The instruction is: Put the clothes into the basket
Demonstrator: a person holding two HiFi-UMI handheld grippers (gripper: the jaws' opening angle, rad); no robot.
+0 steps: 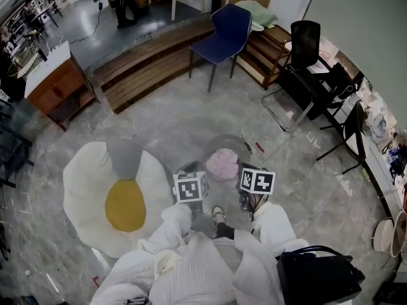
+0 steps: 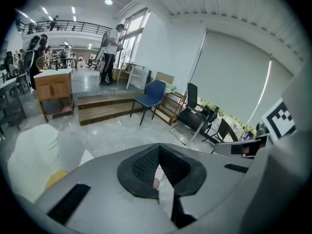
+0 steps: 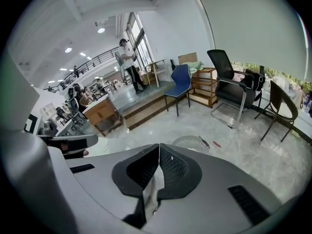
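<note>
From the head view alone the whole layout is seen: the pink garment [image 1: 221, 164] is bunched into a soft, rounded heap between the left gripper [image 1: 189, 170] and the right gripper [image 1: 245, 172], over the near rim of the round, see-through basket [image 1: 224, 138] on the marbled floor. Whether it rests in the basket or is held above it cannot be told. An egg-shaped white and yellow cushion [image 1: 95, 189] is seen at the left, a blue chair [image 1: 226, 33] farther off, and a black bag [image 1: 315, 275] by the person's side.

What the head view hides is given by the gripper views. In the left gripper view the jaws are pressed together on a pale, pinkish strip of cloth [image 2: 157, 179]. In the right gripper view the jaws are likewise closed on a thin pale fold [image 3: 153, 184], and the mesh wall of the basket [image 3: 192, 141] is seen just beyond them.
</note>
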